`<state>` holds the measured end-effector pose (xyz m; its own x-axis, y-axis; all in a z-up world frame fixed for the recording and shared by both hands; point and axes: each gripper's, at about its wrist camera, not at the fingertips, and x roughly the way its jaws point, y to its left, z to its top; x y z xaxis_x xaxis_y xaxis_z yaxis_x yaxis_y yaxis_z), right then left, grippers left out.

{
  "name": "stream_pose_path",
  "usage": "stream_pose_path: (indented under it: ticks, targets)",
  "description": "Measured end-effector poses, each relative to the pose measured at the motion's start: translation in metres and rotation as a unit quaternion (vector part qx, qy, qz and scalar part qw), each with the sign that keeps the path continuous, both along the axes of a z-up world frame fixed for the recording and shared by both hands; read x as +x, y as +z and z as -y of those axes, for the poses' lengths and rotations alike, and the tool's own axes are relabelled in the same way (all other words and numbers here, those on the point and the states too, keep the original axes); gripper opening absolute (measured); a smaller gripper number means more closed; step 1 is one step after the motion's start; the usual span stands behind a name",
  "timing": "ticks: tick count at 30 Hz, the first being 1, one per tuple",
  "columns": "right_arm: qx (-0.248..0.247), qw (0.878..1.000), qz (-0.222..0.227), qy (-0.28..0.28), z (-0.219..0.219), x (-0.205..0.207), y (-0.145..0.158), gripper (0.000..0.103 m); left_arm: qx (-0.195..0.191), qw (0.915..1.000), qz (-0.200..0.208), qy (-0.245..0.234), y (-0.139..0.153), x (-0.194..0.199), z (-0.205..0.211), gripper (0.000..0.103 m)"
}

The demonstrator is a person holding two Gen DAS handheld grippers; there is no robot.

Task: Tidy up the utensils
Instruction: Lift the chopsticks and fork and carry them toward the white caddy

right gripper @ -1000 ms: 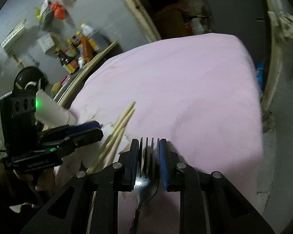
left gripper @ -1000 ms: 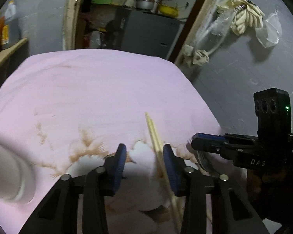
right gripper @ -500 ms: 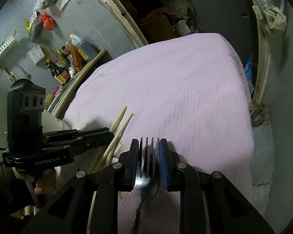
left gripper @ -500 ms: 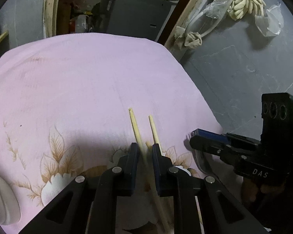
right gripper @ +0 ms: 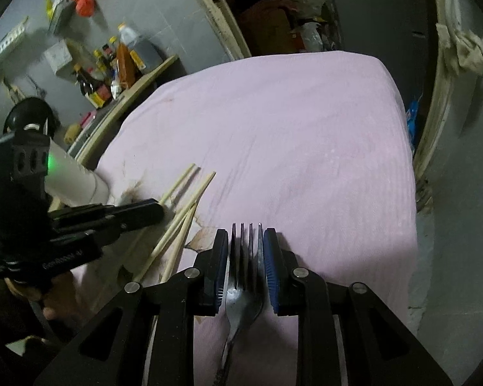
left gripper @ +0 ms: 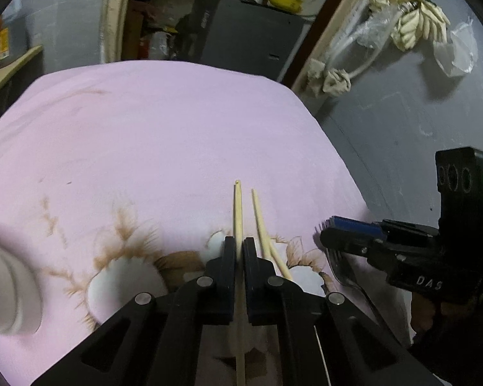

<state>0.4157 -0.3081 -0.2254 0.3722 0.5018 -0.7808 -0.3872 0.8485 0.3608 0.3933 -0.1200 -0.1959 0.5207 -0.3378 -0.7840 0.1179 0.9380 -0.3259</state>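
My left gripper [left gripper: 239, 251] is shut on a pale wooden chopstick [left gripper: 238, 212] that sticks out forward between the pads. A second chopstick [left gripper: 262, 228] lies beside it on the pink cloth [left gripper: 164, 135]. My right gripper [right gripper: 244, 251] is shut on a metal fork [right gripper: 244, 276], tines pointing forward. In the right wrist view the left gripper [right gripper: 145, 214] is on the left, and several chopsticks [right gripper: 183, 212] spread past it over the cloth. In the left wrist view the right gripper [left gripper: 331, 230] shows at the right with the fork [left gripper: 338, 267] under it.
A white cylindrical holder [left gripper: 3, 289] lies at the left of the cloth; it also shows in the right wrist view [right gripper: 77, 180]. A shelf with sauce bottles [right gripper: 112, 70] stands along the left wall. The table's right edge drops to a grey floor [right gripper: 450, 257].
My left gripper closed from wide open onto one chopstick and lifted it slightly. The right gripper kept holding the fork and barely moved.
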Motion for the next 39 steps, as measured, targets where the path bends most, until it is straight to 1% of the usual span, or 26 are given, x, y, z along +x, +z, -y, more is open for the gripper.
stream_pose_path:
  ticks: [4, 7, 12, 16, 19, 23, 25, 30, 34, 37, 39]
  targets:
    - [-0.021, 1.000, 0.009, 0.016, -0.003, 0.001, 0.004, 0.019, -0.003, 0.9999, -0.001, 0.014, 0.000, -0.011, -0.011, 0.005]
    - [-0.024, 1.000, 0.007, 0.014, -0.001, 0.001, 0.006, 0.018, -0.012, 0.9996, 0.005, 0.025, 0.003, -0.018, -0.015, 0.005]
    - [0.004, 1.000, -0.009, -0.014, 0.006, -0.007, 0.010, 0.018, -0.018, 0.9988, 0.029, 0.034, 0.018, -0.033, -0.022, 0.005]
    - [0.002, 0.999, 0.004, -0.046, 0.009, -0.024, 0.020, 0.018, -0.023, 0.9977, 0.052, 0.037, 0.036, -0.044, -0.028, 0.005]
    - [-0.005, 0.996, 0.029, -0.080, 0.008, -0.042, 0.033, 0.018, -0.030, 0.9965, 0.066, 0.040, 0.050, -0.053, -0.035, 0.005]
    - [-0.020, 0.990, 0.078, -0.115, 0.001, -0.068, 0.052, 0.018, -0.038, 0.9946, 0.087, 0.041, 0.069, -0.067, -0.045, 0.005]
    - [-0.040, 0.986, 0.100, -0.125, -0.007, -0.082, 0.061, 0.018, -0.042, 0.9938, 0.095, 0.038, 0.077, -0.074, -0.050, 0.005]
    - [-0.067, 0.978, 0.130, -0.152, -0.018, -0.107, 0.080, 0.018, -0.045, 0.9925, 0.108, 0.034, 0.094, -0.092, -0.068, 0.005]
    - [-0.056, 0.968, 0.153, -0.194, -0.017, -0.132, 0.103, 0.017, -0.049, 0.9907, 0.123, 0.030, 0.110, -0.109, -0.080, 0.005]
    - [-0.044, 0.960, 0.174, -0.214, -0.018, -0.147, 0.120, 0.017, -0.056, 0.9878, 0.141, 0.033, 0.126, -0.121, -0.091, 0.005]
    - [-0.042, 0.958, 0.186, -0.215, -0.023, -0.154, 0.128, 0.017, -0.060, 0.9855, 0.154, 0.039, 0.135, -0.127, -0.101, 0.005]
